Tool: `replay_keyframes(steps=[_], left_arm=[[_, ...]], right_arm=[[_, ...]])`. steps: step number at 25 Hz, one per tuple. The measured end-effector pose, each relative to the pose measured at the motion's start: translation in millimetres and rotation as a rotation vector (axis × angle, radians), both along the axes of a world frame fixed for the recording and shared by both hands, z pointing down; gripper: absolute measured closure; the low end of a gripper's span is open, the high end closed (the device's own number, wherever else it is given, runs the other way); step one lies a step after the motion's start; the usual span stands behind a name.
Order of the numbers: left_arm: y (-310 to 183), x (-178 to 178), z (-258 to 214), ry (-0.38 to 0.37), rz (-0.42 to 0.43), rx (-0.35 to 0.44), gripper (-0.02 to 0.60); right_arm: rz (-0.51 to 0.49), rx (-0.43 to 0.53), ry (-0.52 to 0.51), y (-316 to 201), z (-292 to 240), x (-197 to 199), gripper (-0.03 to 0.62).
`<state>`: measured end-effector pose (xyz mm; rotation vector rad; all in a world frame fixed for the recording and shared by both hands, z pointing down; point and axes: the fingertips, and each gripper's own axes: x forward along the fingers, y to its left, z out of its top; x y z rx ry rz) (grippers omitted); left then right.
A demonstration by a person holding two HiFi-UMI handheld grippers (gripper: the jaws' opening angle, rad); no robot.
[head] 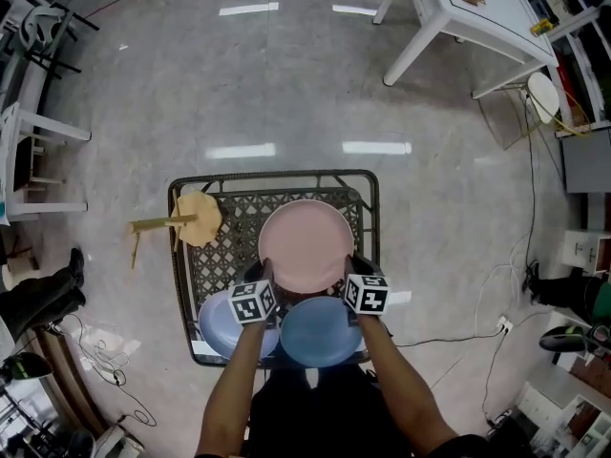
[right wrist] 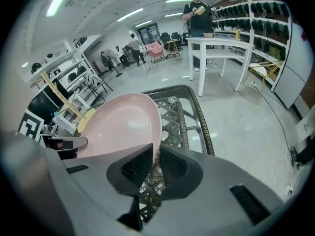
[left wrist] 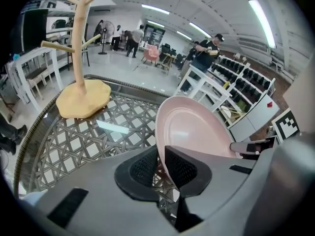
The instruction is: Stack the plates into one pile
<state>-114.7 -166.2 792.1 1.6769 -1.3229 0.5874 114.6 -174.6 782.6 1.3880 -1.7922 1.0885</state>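
On the table (head: 277,176) we find a stand (head: 196,219) at the far left, the middle plate (head: 305,246) between our left gripper (left wrist: 160,163) and right gripper (right wrist: 155,161), and nearest us the left plate (head: 216,324) beside the right plate (head: 320,334).

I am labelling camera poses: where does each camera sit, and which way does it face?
Head view: on the person's head, facing steeply down at the lattice table; forearms, left claw, right claw show.
Left gripper view: on the left claw, facing along its jaws, shut on the pink plate.
Right gripper view: on the right claw, likewise.
Shared: the pink plate.
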Motion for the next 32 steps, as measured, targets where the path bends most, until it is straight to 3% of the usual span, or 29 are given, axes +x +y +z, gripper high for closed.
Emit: replay_keyframes(steps=[16, 32], left_arm=[[54, 2, -77, 0.022, 0.039, 0.097, 0.529], [151, 26, -132, 0.05, 0.09, 0.136, 0.528]], right_arm=[[0.056, 0.082, -0.009, 66, -65, 2, 0.556], [0.123, 0.128, 0.006, 169, -119, 27, 0.56]])
